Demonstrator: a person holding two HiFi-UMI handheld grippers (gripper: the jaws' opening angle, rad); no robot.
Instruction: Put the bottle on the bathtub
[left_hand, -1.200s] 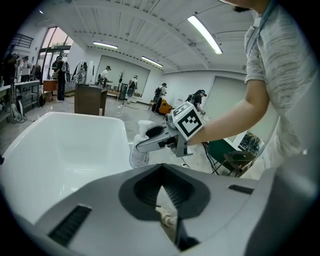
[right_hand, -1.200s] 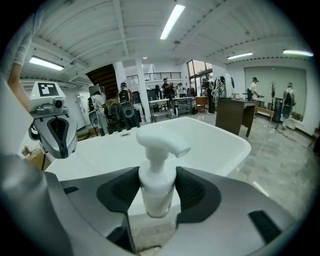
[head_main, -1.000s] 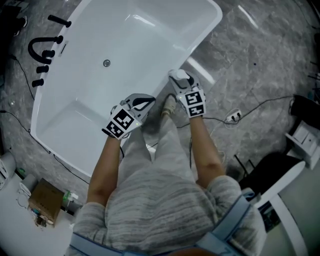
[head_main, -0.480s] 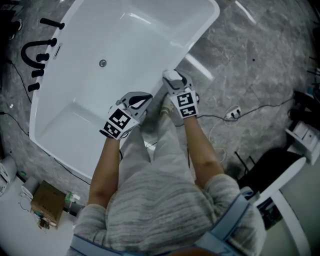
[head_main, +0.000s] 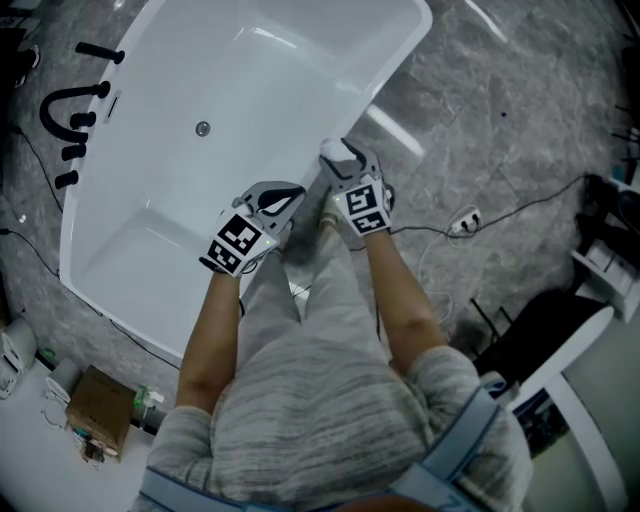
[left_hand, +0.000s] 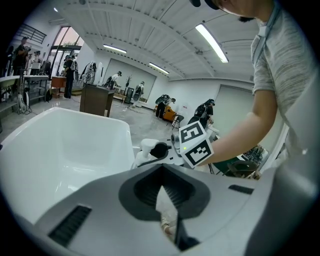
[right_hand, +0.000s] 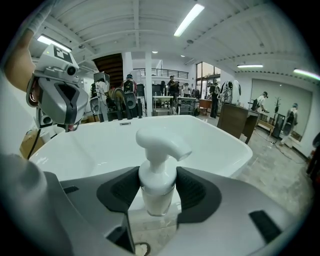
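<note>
1. Floor (head_main: 500, 130): grey stone with pale marbled veining, filling the right side and the lower left corner of the head view.
2. Bathtub (head_main: 300, 90): glossy white, rectangular with rounded corners and smooth sloping walls. It lies diagonally across the upper left of the head view.
3. Person (head_main: 320, 410): heathered grey knit shirt at lower centre, with both bare forearms reaching up toward the tub's lower right rim.
4. Box (head_main: 100, 410): brown cardboard, lower left corner.
5. Faucet (head_main: 70, 105): matte black with a curved spout and stubby handles, at the tub's upper left end.
6. Left tongs (left_hand: 162, 192): grey plastic with dark ribbed pads, closed together on nothing, at centre frame over the tub's rim.
7. Right tongs (right_hand: 158, 192): the same build, just right of the left pair, with the pads clamped on the bottle's neck.
8. Bottle (right_hand: 159, 150): white, round, with a smooth curved pump head. It is upright at the tub's lower right rim; whether its base touches the rim cannot be told.
</note>
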